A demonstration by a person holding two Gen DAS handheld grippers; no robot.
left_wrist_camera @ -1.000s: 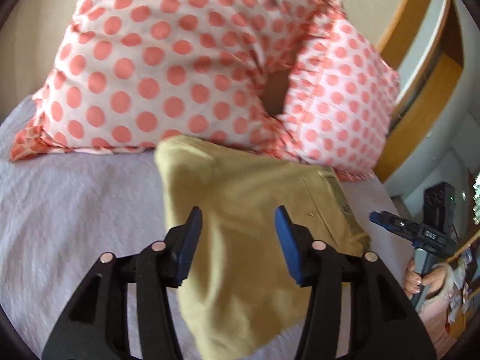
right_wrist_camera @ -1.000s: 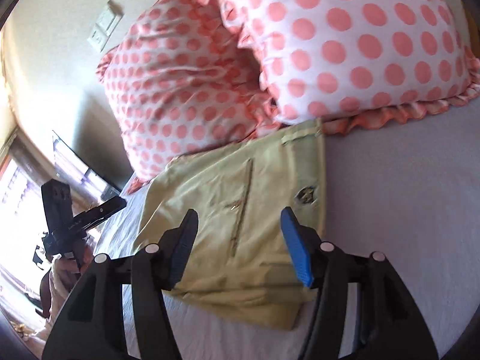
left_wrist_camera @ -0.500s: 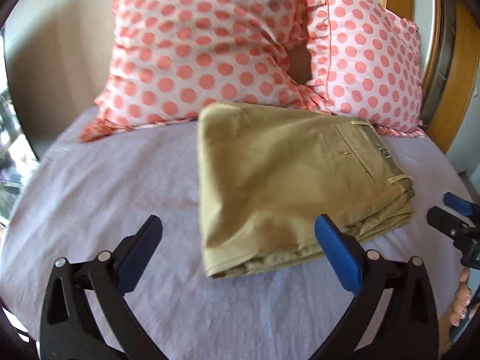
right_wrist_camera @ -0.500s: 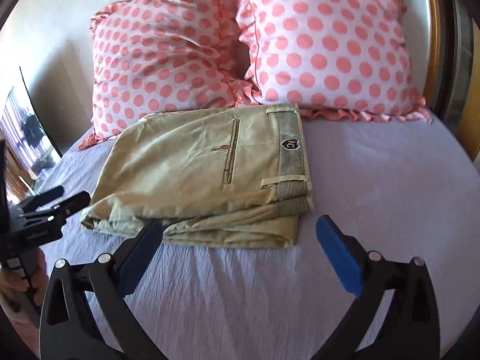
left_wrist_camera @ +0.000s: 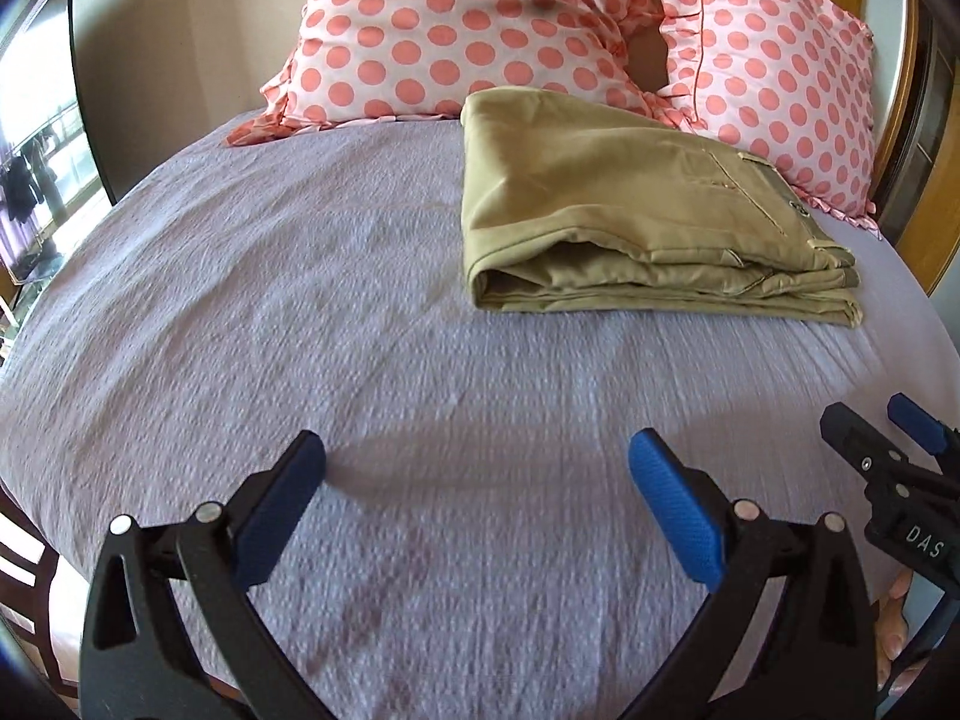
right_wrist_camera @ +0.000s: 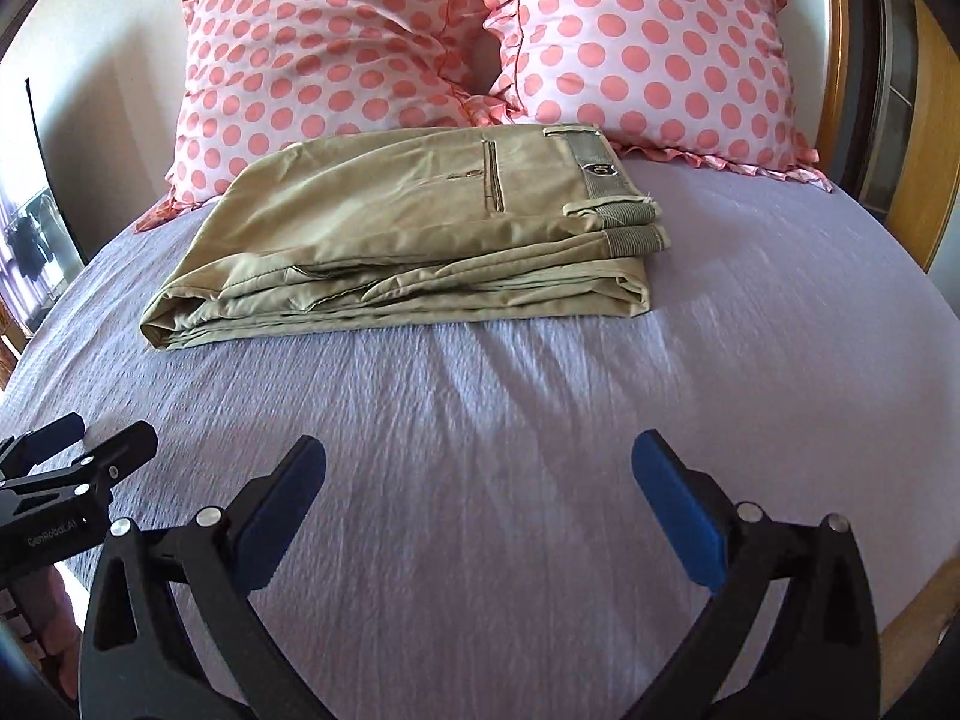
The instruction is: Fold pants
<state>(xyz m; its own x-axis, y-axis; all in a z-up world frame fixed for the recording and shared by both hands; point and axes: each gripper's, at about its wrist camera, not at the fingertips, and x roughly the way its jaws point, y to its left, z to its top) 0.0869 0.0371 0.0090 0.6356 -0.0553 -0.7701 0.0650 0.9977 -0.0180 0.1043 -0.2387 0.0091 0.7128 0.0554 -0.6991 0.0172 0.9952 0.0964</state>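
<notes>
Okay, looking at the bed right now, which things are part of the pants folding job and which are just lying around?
Part of the job:
folded khaki cotton pants
left tool, open
right tool, open

Just lying about:
two pink polka-dot ruffled pillows
lilac crinkled bedsheet
wooden headboard

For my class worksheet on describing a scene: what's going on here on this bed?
A person holding a gripper in each hand is folding pants. The khaki pants lie folded in a neat stack on the lilac bedspread, against two polka-dot pillows. The left gripper and right gripper are both open, empty, and apart from the pants, near the bed's front edge.
</notes>
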